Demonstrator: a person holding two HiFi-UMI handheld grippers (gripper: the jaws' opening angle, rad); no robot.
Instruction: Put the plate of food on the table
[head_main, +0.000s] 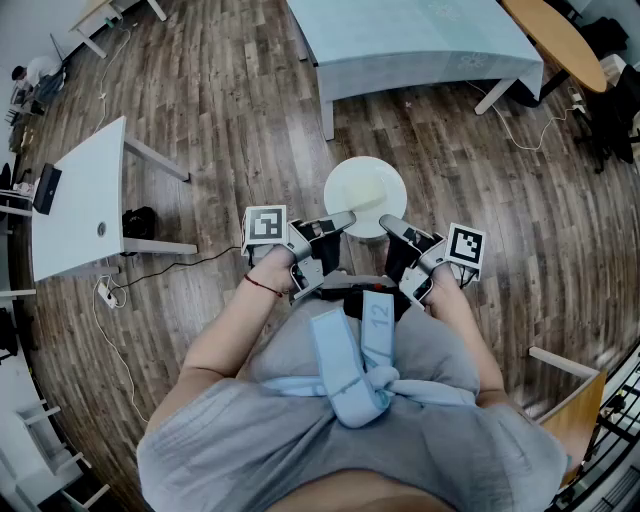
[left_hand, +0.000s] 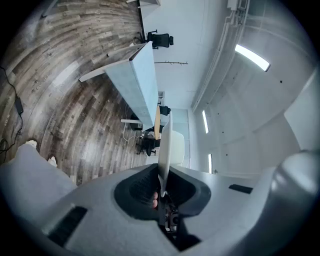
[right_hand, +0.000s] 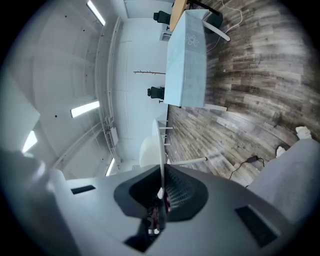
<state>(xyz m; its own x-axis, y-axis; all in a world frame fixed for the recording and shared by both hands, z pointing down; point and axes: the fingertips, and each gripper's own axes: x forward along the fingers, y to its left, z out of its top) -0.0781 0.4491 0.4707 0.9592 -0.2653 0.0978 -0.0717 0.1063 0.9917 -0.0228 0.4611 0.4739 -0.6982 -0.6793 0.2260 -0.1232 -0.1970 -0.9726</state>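
Note:
A round white plate (head_main: 365, 196) with pale food on it is held level above the wooden floor, in front of the person's body. My left gripper (head_main: 347, 219) is shut on the plate's left rim, and my right gripper (head_main: 386, 224) is shut on its right rim. In the left gripper view the plate (left_hand: 165, 145) shows edge-on, running into the closed jaws. The right gripper view shows the plate (right_hand: 161, 150) the same way, as a thin edge between the jaws. The table (head_main: 420, 40) with a light blue cloth stands ahead, beyond the plate.
A white desk (head_main: 80, 200) stands at the left with a black bag (head_main: 138, 222) and cables on the floor beside it. A wooden table (head_main: 555, 40) lies at the far right, a chair (head_main: 570, 400) at the near right.

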